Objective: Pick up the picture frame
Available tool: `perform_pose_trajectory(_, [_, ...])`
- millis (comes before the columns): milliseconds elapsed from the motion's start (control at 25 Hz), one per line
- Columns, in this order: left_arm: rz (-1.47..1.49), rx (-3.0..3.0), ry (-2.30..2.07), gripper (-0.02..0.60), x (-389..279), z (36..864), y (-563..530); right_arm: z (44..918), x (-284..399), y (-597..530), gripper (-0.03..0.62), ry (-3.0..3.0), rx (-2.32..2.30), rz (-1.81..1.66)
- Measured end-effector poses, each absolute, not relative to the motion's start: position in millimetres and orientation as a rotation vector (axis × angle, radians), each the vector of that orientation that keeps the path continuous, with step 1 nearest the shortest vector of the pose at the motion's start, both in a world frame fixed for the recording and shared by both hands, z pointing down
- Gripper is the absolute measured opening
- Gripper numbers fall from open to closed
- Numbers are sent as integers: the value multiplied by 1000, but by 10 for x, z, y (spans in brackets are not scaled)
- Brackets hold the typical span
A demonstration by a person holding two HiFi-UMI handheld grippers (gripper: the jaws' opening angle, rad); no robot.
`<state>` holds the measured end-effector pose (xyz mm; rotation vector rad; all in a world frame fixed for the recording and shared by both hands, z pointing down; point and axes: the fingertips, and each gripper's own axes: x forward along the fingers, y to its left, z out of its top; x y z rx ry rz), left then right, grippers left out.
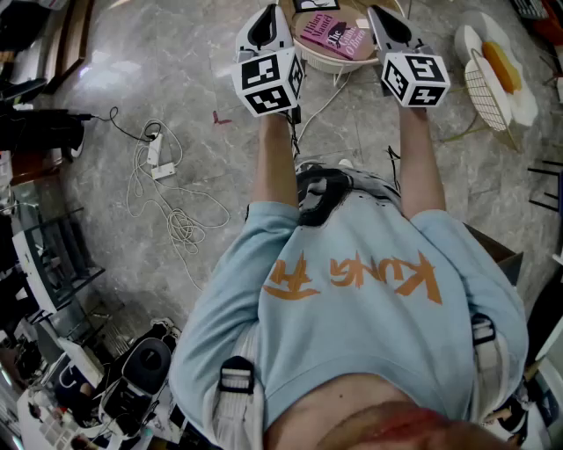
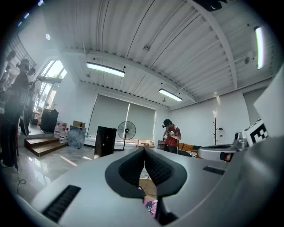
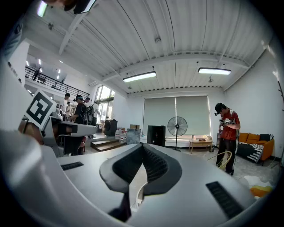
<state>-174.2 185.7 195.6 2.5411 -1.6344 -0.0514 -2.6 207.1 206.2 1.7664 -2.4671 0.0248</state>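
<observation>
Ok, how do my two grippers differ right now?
The left gripper points past the round table's left side, the right gripper past its right. Under the left's jaws a purple book shows; under the right's, only white rim. Both are shut and empty.

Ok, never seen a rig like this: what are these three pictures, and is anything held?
No robot here: a person in a light blue shirt holds a two-jaw gripper in each hand. The head view looks down from a camera on the person's head and shows the left gripper and right gripper, each with a marker cube. The other two pictures come from cameras riding on those grippers, looking along the jaws into a large room. Both pairs of jaws are shut on nothing. Ahead, a round white table carries pink books; a dark frame is cut off at the top edge.
</observation>
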Motion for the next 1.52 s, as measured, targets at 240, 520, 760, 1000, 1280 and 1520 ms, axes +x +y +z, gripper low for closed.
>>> perform_pose_trajectory(240, [-93,2528,-1585,20,-1875,1979,1818,2081,-186,2057,-3,-2469,1775,18])
perform_pose_trajectory(520, [-131,2537,-1546,20,-2022,1991,1797,2033,-171,2090,-3,-2409,1895,16])
perform_pose_trajectory(760, [-168,2517,-1515,20,-2014,2039,1726,1980,-106,2145,-2,-2397,1905,-15])
perform_pose_trajectory(1000, [-173,2514,-1494,20,-1940,2036,1757,1911,-81,2205,-2,-2427,1890,-20])
perform_pose_trajectory(1280, [-167,2500,-1527,20,-1995,2092,1607,2001,-131,1996,-2,-2452,1859,-4])
perform_pose_trajectory(1520, [-178,2475,-1603,20,-2080,2035,1305,2007,-48,1553,-2,-2540,1892,76])
